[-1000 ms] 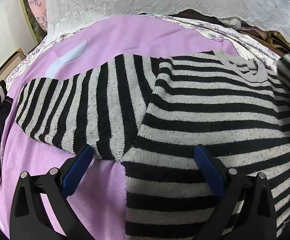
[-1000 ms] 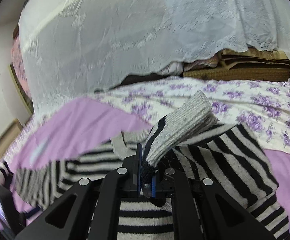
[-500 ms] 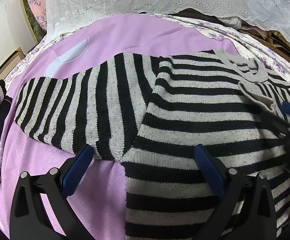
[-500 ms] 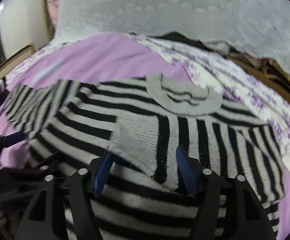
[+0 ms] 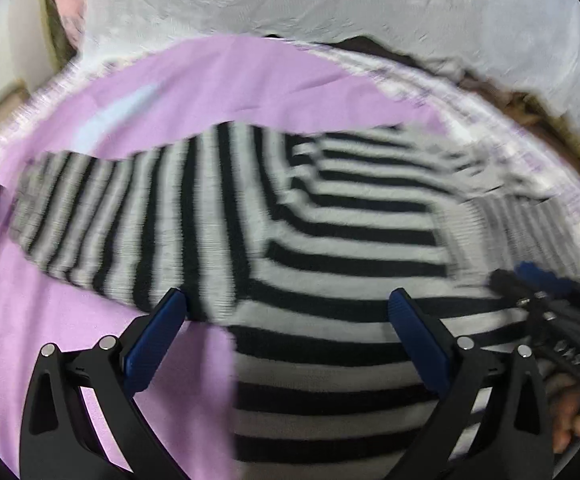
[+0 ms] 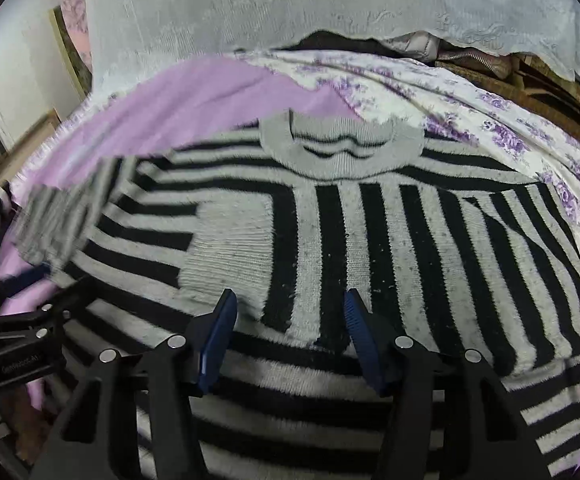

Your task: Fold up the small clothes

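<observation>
One piece of lettering showed. In the right wrist view, small pale print ran along the black body of the left claw (image 6: pixel 30 276), low at the left edge of the picture. It seemed to begin with "Gen", perhaps "GenRobot.AI", but the letters were too small and soft to read with any certainty. In the left wrist view, heavy blur made everything illegible, and no print could be made out there. The striped sweater (image 6: pixel 369 232) carried no readable tag, number or brand mark in either view.
</observation>
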### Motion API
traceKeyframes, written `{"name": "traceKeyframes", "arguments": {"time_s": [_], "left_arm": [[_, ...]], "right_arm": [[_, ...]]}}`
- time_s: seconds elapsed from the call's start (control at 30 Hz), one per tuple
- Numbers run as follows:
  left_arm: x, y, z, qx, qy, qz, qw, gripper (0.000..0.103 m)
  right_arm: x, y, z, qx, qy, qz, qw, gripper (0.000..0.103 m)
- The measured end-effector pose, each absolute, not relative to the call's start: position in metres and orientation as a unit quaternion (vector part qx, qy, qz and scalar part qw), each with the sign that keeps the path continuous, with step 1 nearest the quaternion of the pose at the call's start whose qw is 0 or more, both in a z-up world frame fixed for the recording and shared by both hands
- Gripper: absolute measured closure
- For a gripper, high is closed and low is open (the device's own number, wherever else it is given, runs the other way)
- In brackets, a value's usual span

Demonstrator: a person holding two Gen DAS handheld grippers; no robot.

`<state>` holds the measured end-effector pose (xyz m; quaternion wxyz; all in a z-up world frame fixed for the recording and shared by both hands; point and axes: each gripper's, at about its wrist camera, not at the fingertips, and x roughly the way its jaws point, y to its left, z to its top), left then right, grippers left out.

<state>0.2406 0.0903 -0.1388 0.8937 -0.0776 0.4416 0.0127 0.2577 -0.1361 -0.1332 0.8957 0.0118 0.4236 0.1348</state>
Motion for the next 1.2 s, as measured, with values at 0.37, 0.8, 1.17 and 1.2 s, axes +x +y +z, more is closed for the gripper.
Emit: {"name": "traceKeyframes", "arguments": {"time_s": [0.37, 0.8, 1.17, 1.2], "left_arm": [[0.298, 0.048, -0.119, -0.196, 0.469, -0.155, 0.847, 0.005], [0.327, 0.008, -0.142, -0.185, 0.486, -0.165, 0.838, 0.087], [0.329, 0.023, -0.162, -0.138, 0.483, -0.103, 0.859, 0.094], [0.329, 0.022, -0.166, -0.136, 0.482, -0.102, 0.859, 0.093]], "right_arm": [[0.249, -0.251, -0.097, 0.079, 0.354, 0.062, 0.93, 0.046], [0.286, -0.319, -0.099, 0.14, 0.332, 0.038, 0.932, 0.067], [0.357, -0.331, -0.161, 0.164, 0.42, 0.022, 0.892, 0.076], [0.357, -0.332, -0.162, 0.161, 0.41, 0.018, 0.897, 0.082]]}}
